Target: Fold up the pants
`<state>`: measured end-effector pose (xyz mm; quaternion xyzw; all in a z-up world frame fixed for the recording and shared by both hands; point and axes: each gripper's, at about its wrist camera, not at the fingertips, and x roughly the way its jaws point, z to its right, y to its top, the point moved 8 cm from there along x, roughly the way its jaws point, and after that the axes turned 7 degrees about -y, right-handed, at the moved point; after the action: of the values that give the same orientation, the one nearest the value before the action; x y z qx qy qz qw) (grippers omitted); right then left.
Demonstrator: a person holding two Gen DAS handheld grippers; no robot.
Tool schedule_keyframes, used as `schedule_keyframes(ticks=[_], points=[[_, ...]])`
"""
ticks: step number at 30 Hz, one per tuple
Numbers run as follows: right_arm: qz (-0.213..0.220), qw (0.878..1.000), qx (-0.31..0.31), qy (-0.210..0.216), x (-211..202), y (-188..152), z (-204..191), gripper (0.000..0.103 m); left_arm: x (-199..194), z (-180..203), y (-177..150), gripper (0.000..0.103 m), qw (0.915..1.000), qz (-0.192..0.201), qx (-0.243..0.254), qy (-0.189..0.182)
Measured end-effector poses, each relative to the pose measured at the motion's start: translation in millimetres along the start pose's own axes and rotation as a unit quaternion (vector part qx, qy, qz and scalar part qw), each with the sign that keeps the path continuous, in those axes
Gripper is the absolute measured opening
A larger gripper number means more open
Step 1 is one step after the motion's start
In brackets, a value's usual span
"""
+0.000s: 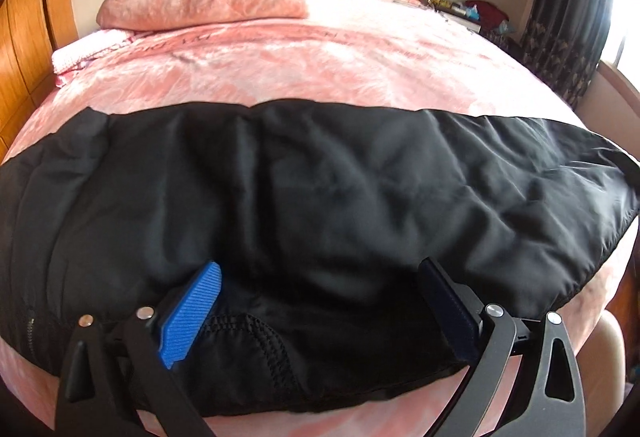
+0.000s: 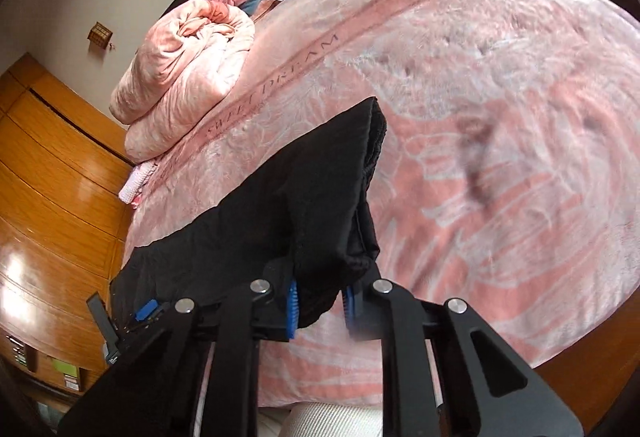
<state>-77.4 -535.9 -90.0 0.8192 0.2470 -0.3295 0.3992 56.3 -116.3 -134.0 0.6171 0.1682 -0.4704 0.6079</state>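
Black shiny pants (image 1: pixel 320 197) lie crosswise, one end (image 2: pixel 340 197) lifted.

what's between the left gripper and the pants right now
Nothing visible: the left gripper is open, straddling the near edge of the black pants on the pink bedspread. The right gripper is shut on the pants.

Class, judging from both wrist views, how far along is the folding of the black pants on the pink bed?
Done: the pants lie as one long band across the bed, apparently folded leg on leg. In hand: the right gripper pinches and lifts one end; the left gripper straddles the near edge, open. Left: folding end to end.
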Motion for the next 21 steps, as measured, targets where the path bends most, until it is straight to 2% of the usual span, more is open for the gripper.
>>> schedule_keyframes(ticks=[4, 7, 9, 11, 14, 16, 18, 20, 21], points=[[-0.016, 0.997, 0.033, -0.062, 18.7, -8.2, 40.1, 0.014, 12.5, 15.6, -4.0, 0.099, 0.9995, 0.012, 0.025, 0.012], [-0.037, 0.993, 0.065, -0.092, 43.4, -35.0, 72.2, 0.015, 13.6, 18.2, -6.2, 0.099, 0.9989, 0.023, 0.040, 0.007], [-0.027, 0.993, 0.052, -0.104, 41.1, -37.3, 70.9, 0.019, 9.1, 15.2, -5.9, 0.099, 0.9991, 0.018, 0.038, -0.002], [-0.018, 0.989, 0.032, -0.141, 29.6, -35.7, 67.3, 0.040, -2.8, 5.7, -6.3, 0.099, 0.9997, 0.014, 0.021, -0.007], [0.027, 0.975, -0.013, -0.220, 0.7, -25.6, 54.7, 0.042, -29.3, -21.2, -7.5, 0.099, 0.9997, 0.020, -0.009, -0.007], [0.056, 0.966, -0.042, -0.248, -16.1, -19.7, 37.2, 0.043, -48.9, -50.6, -12.3, 0.099, 0.9991, 0.020, -0.034, 0.017], [0.069, 0.966, -0.072, -0.238, -18.2, -17.0, 7.5, 0.043, -69.0, -85.8, -19.8, 0.099, 0.9964, 0.026, -0.071, 0.037], [0.066, 0.970, -0.108, -0.206, -11.4, -21.5, -32.2, 0.050, -89.2, -131.5, -31.1, 0.099, 0.9892, 0.029, -0.130, 0.060], [0.059, 0.973, -0.125, -0.185, -4.2, -26.0, -52.3, 0.051, -97.1, -152.8, -37.7, 0.099, 0.9844, 0.031, -0.157, 0.072]])
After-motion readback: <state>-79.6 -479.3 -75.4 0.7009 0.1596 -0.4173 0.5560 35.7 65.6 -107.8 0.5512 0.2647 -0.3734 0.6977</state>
